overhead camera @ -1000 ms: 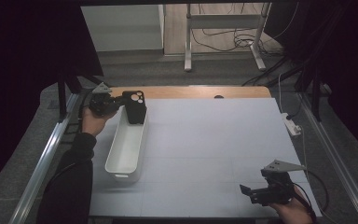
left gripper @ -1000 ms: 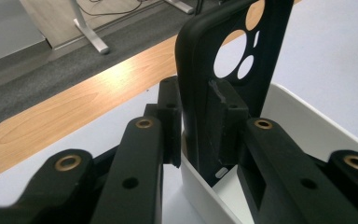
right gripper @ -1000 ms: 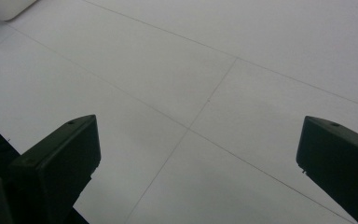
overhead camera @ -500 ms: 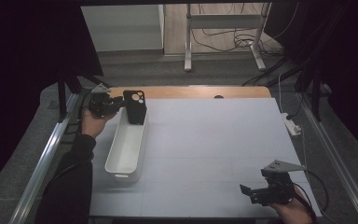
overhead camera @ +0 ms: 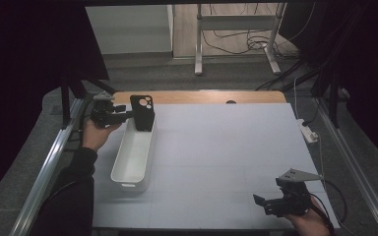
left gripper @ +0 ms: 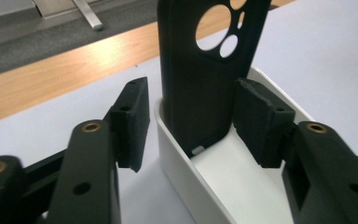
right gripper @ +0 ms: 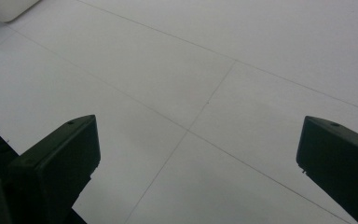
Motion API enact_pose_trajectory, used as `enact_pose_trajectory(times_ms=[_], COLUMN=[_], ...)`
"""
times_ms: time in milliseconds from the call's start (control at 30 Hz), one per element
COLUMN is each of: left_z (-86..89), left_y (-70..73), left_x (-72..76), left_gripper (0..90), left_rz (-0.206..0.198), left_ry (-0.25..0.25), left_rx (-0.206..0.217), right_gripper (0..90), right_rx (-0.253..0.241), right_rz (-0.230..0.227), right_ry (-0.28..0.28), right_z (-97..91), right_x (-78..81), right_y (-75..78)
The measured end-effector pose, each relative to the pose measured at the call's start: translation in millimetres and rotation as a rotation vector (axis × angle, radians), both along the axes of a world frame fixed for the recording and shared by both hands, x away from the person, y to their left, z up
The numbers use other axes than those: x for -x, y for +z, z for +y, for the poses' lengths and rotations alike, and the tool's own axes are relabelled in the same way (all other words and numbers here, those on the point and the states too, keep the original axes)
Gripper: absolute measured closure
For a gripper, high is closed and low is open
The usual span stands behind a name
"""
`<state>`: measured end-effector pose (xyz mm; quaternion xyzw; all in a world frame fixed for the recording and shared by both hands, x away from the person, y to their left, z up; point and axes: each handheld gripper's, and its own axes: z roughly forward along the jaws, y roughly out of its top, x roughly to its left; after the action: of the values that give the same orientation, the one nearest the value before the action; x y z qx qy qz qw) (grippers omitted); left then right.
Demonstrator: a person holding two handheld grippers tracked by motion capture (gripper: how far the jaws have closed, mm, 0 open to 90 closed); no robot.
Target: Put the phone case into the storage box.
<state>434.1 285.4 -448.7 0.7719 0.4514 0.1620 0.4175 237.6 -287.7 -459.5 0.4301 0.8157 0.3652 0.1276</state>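
High view, phone case (overhead camera: 142, 112) at tray (overhead camera: 130, 167) end

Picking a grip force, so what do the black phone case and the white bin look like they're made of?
Phone case: probably soft matte rubber or silicone; dull black, no glare, cleanly cut camera holes. White bin: likely hard moulded plastic; smooth, faintly glossy, thin walls, rounded corners.

Our black phone case (left gripper: 200, 79) in the white tray (overhead camera: 133, 157)

We see it standing up at the tray's far end, leaning on the wall, round camera holes on top.
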Motion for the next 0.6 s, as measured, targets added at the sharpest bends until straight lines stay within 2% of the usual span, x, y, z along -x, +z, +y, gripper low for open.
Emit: enact_pose_trajectory(times_ms=[267, 600], left_z=[-1.8, -5.5], left_y=[3.2, -1.0], left_x=[9.1, 21.4], left_gripper=[37.1, 28.1], left_rz=[-0.005, -0.004], left_ry=[-0.006, -0.013], left_rx=[0.036, 0.046], right_gripper=[0.0, 0.0], right_rx=[-0.001, 0.0], right_rz=[-0.002, -0.005], right_ry=[-0.003, -0.005], right_z=[0.1, 0.0], right_x=[0.0, 0.2], right_y=[-0.1, 0.0])
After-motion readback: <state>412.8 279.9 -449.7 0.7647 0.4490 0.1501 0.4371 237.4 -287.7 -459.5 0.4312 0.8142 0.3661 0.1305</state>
